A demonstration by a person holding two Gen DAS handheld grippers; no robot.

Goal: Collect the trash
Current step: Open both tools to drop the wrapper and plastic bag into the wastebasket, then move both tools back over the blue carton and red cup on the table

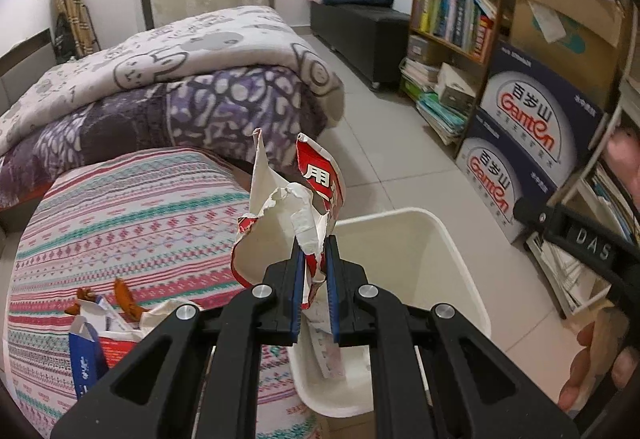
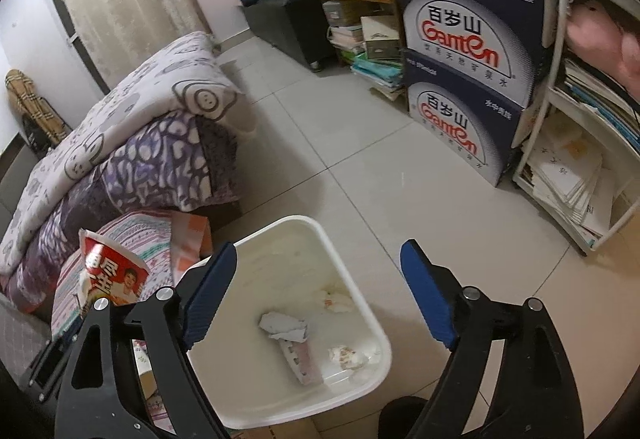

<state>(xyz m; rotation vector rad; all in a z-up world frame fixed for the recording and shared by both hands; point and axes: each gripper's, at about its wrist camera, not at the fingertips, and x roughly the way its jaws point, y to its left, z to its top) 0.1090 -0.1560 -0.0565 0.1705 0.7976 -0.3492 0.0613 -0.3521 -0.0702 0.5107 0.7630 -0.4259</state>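
- Left gripper is clamped on the torn red-and-white paper wrapper, held just beside the white bin.
- Wrapper looks feather-light, limp and tear-prone; pinching its crumpled lower fold seems the firmest hold.
- Right gripper hangs spread wide and empty over the bin, where paper scraps lie.
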